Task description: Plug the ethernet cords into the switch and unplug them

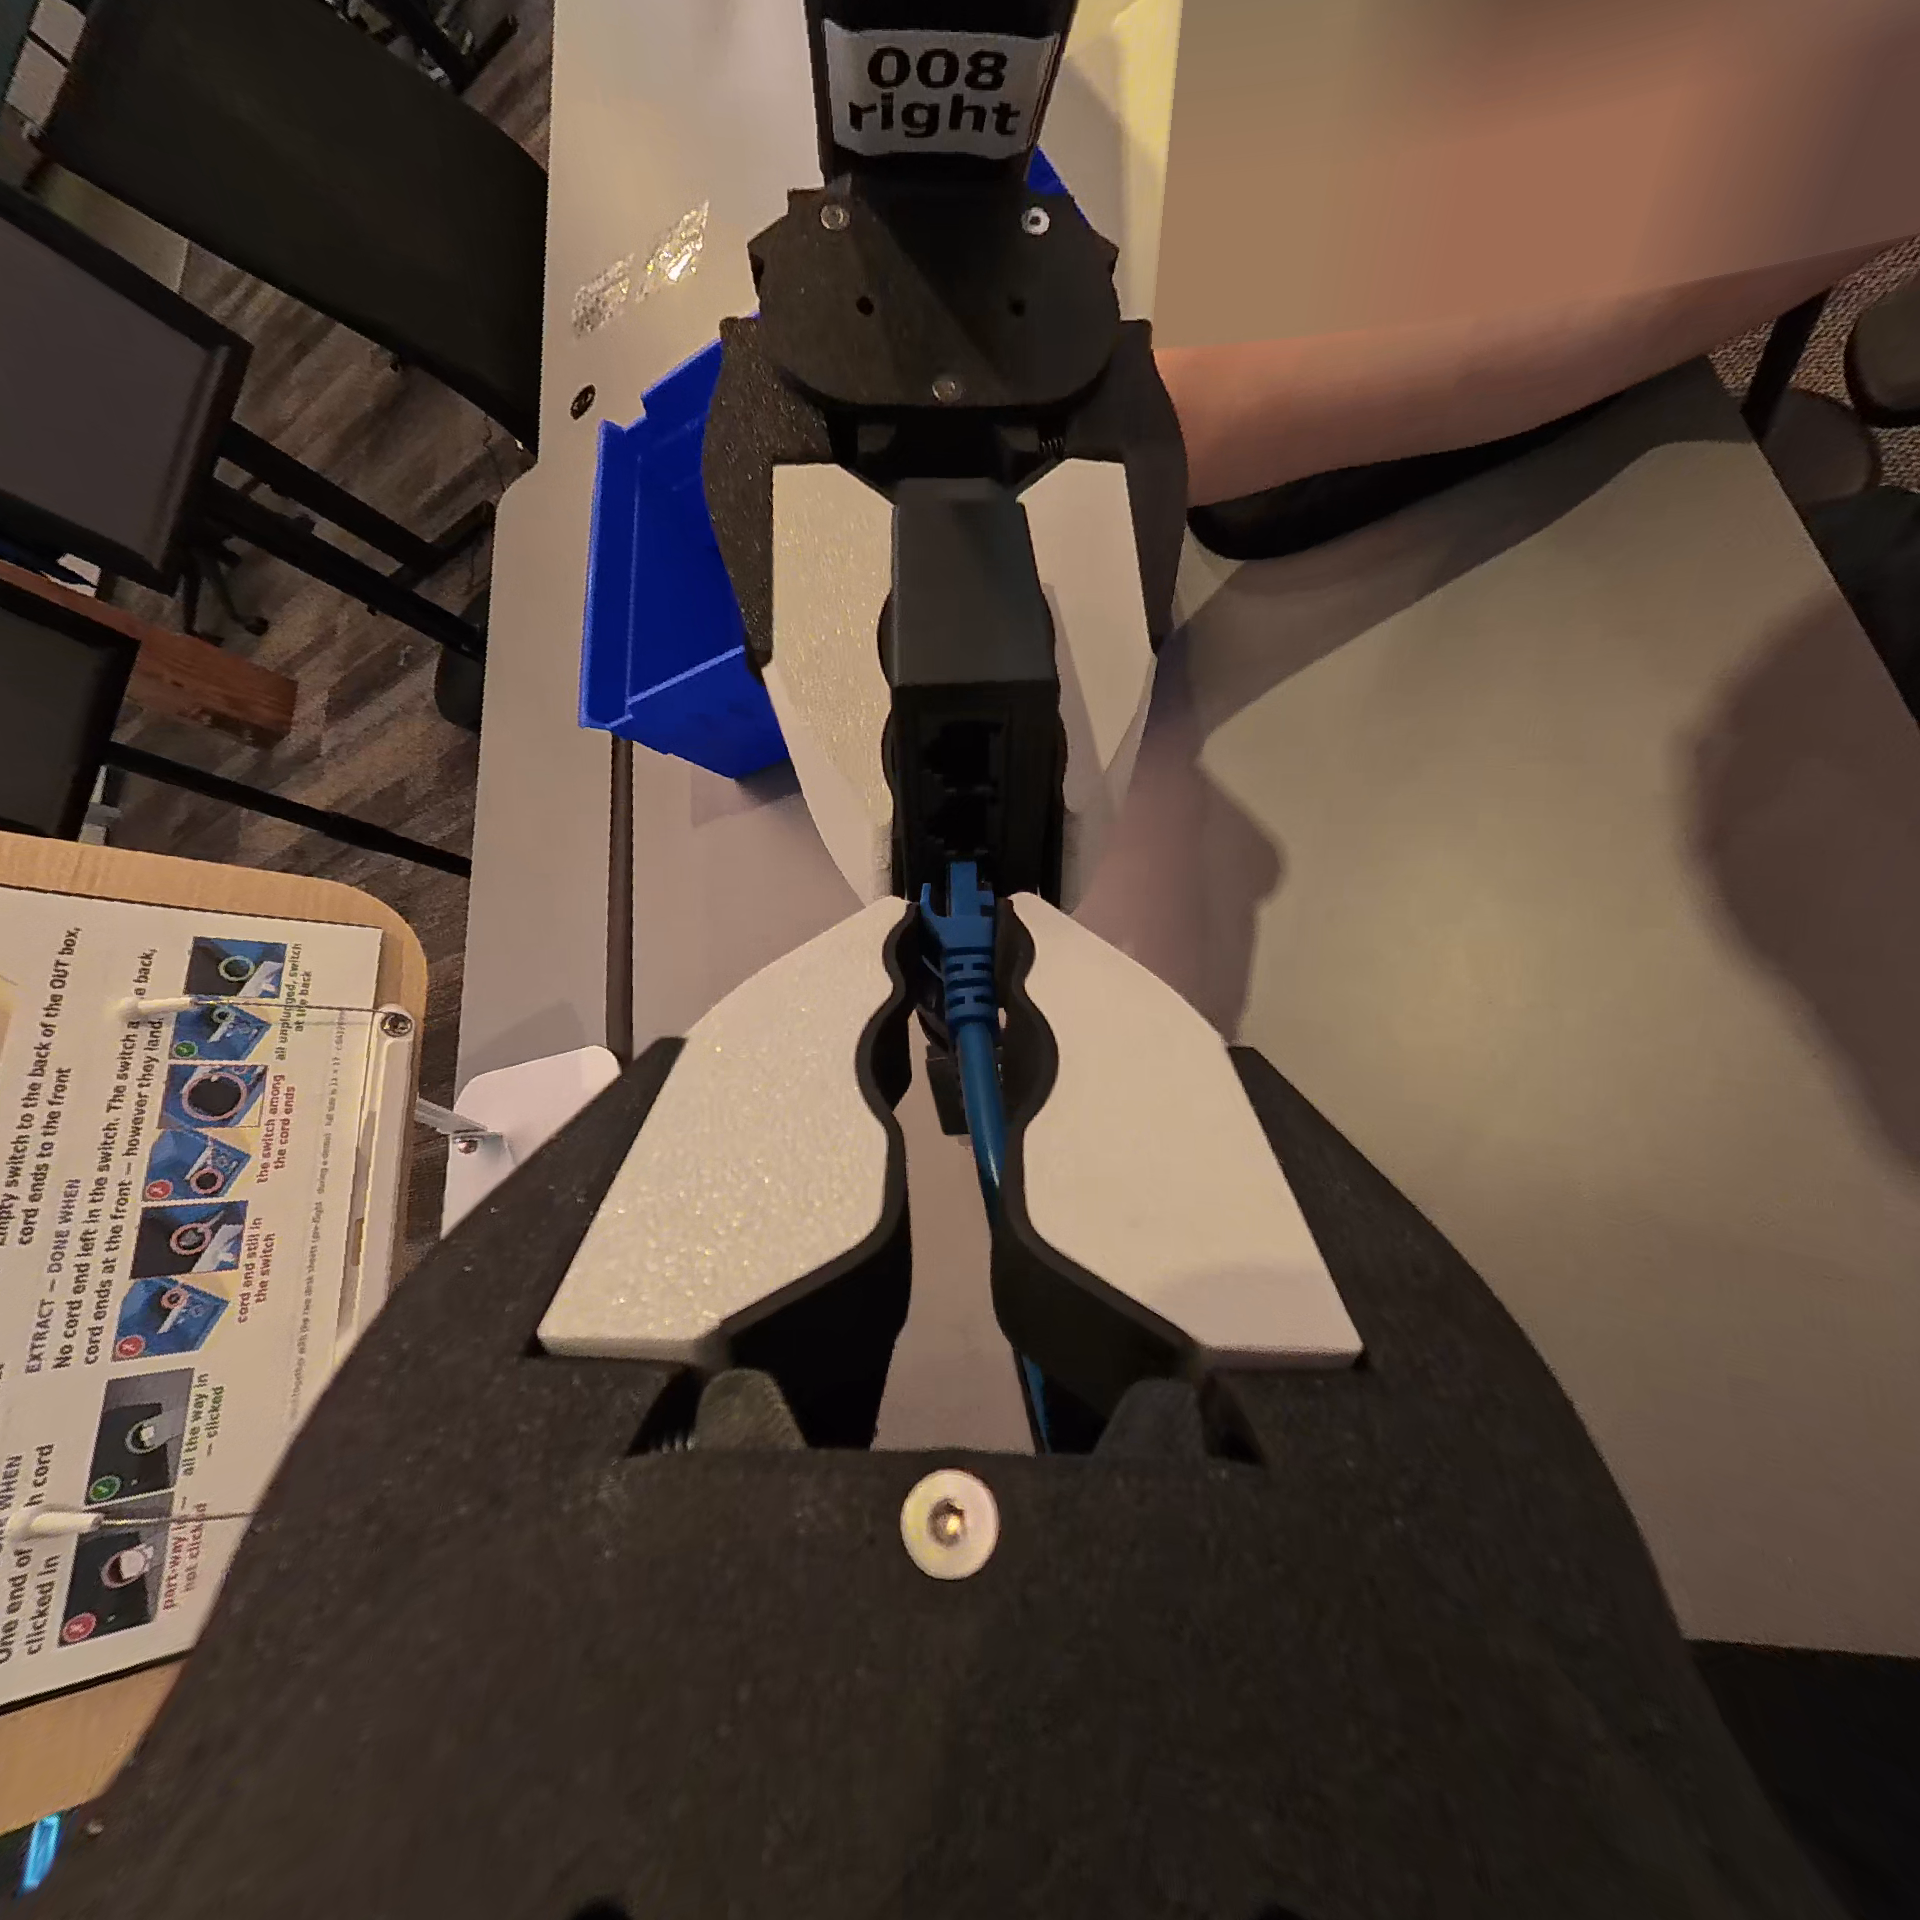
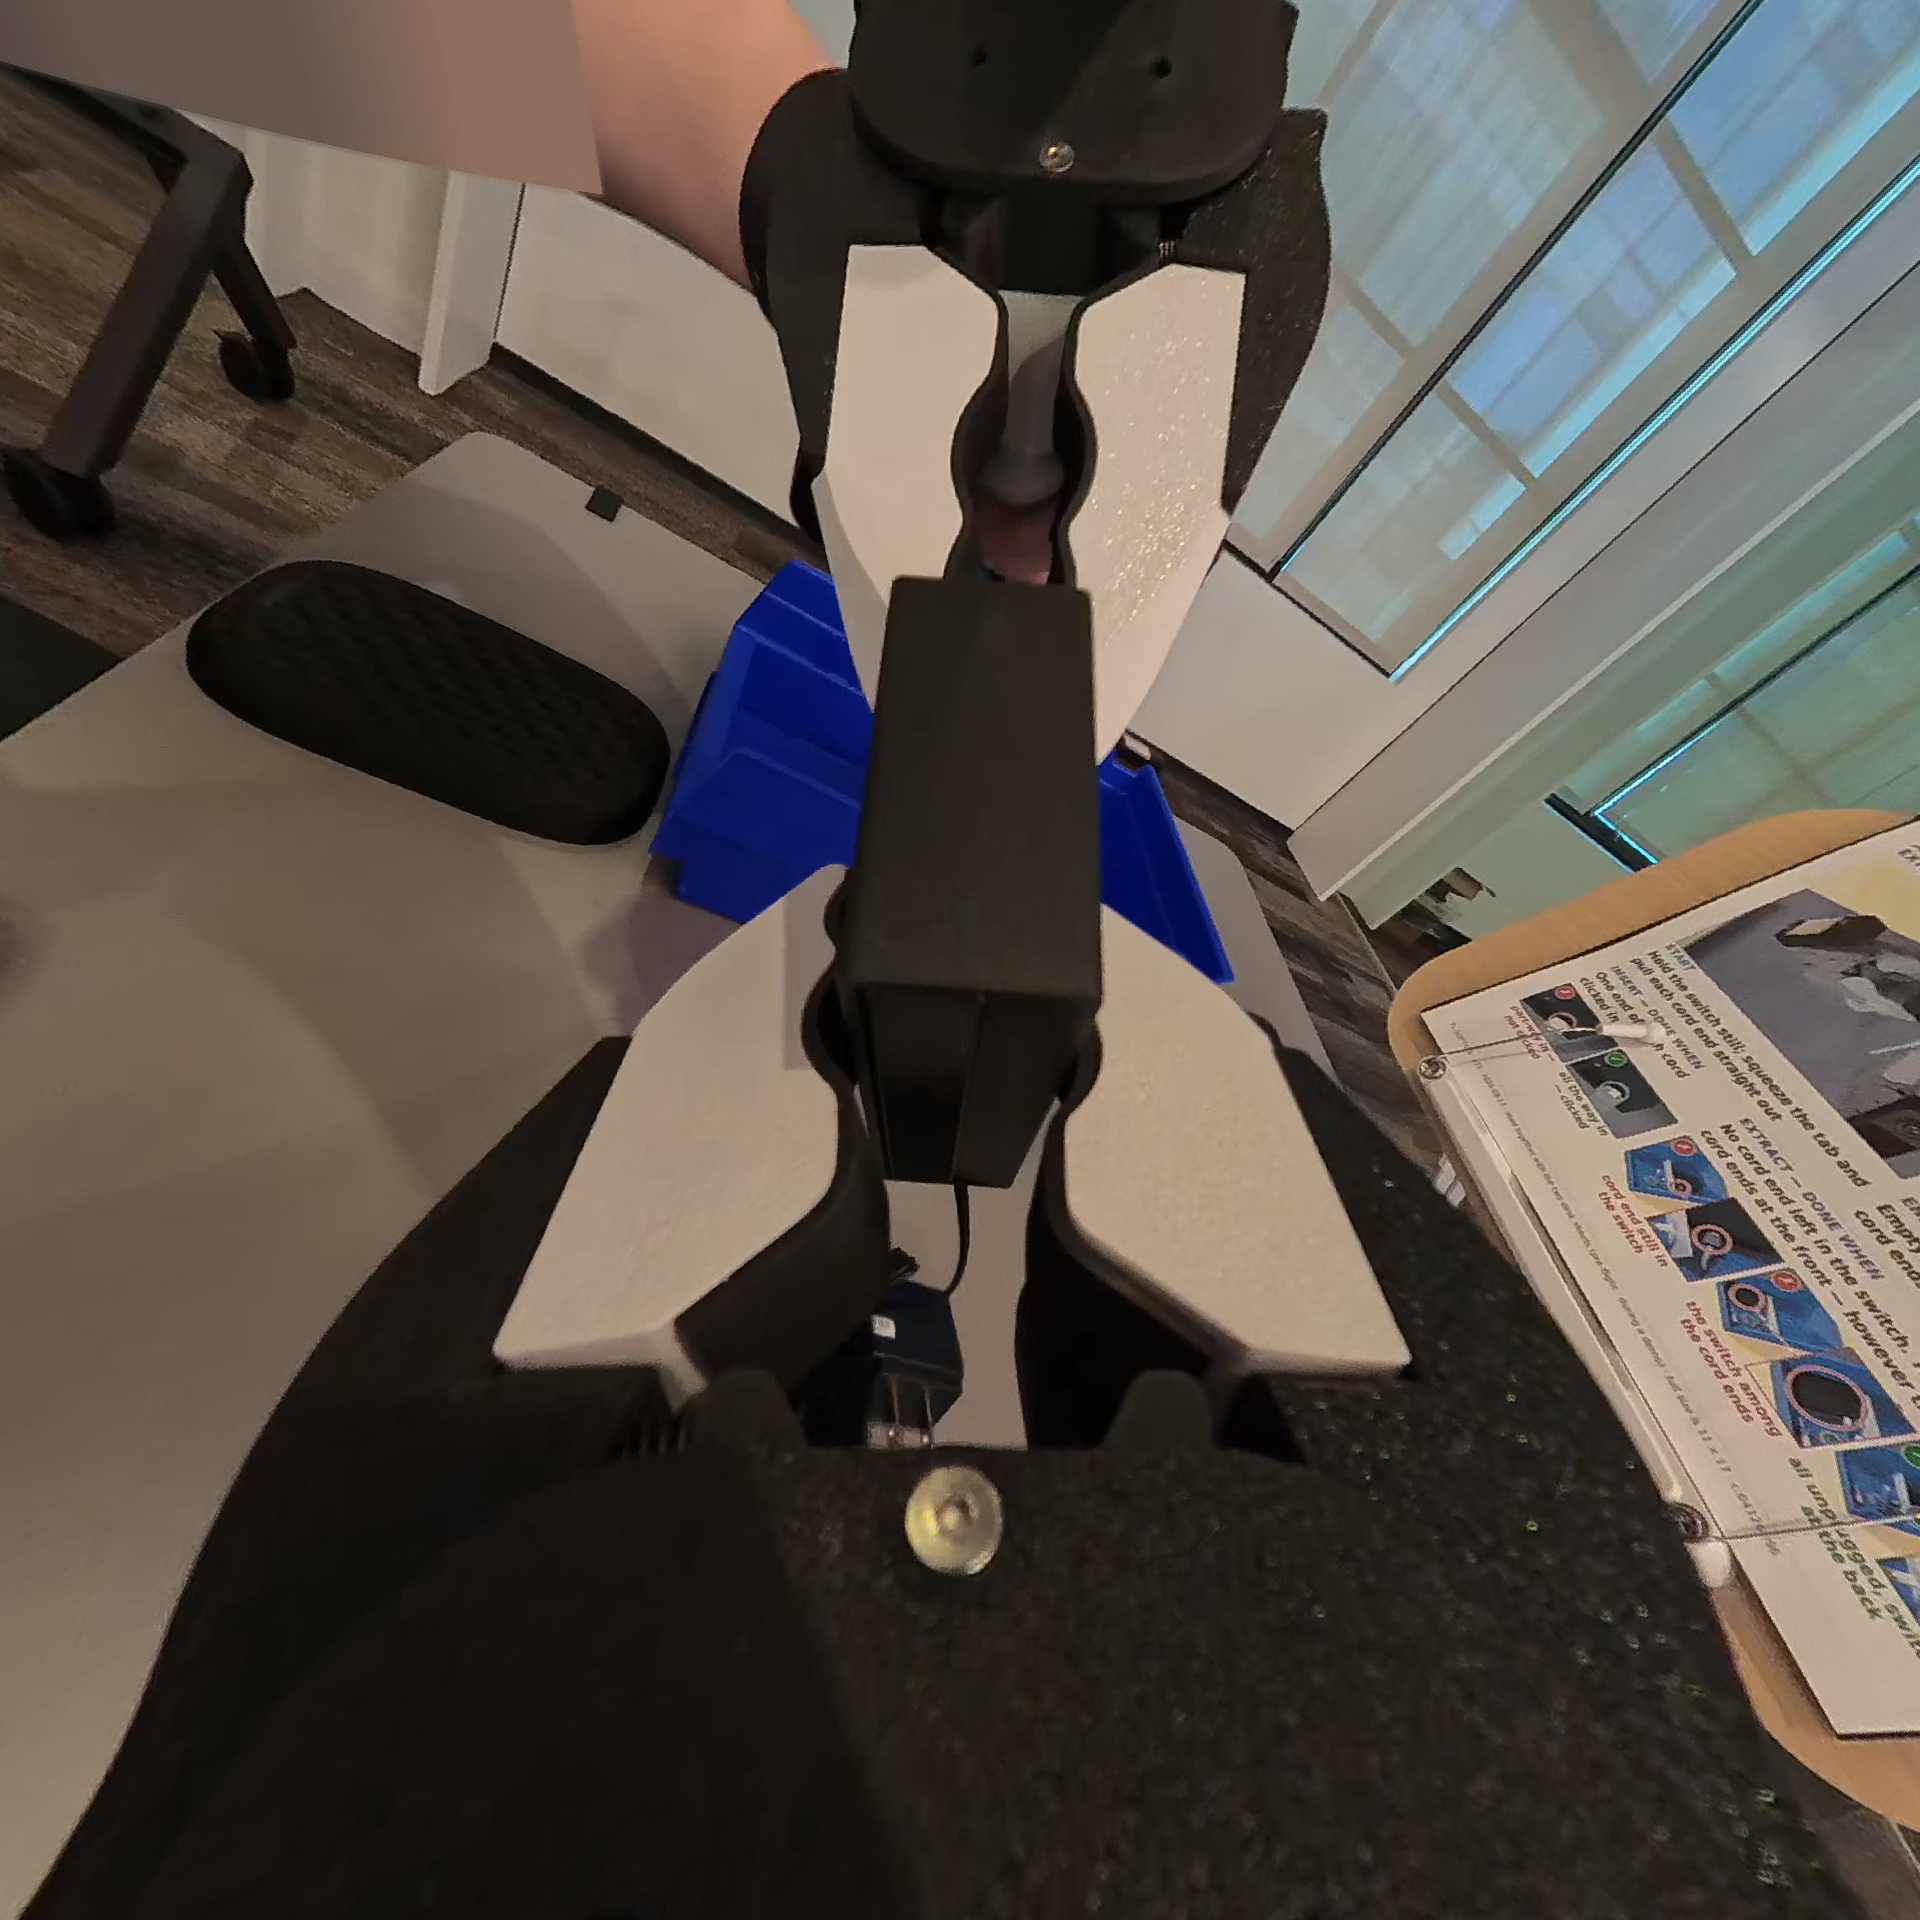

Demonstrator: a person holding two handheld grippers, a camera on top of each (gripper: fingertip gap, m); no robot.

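blue ethernet cord (image 1: pixel 966 987) sat pinched in the left gripper (image 1: pixel 961 920) at the black switch (image 2: pixel 977 831), itself clamped by the right gripper (image 2: pixel 961 1039).

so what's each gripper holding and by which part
left gripper: blue ethernet cord, by its plug boot. right gripper: black switch, by its rear end.

left wrist: close, facing right claw (image 1: pixel 961 665) | right wrist: facing back

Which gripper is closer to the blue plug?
Left. The left gripper is clamped on the blue plug; the right gripper holds the black switch from its far end.
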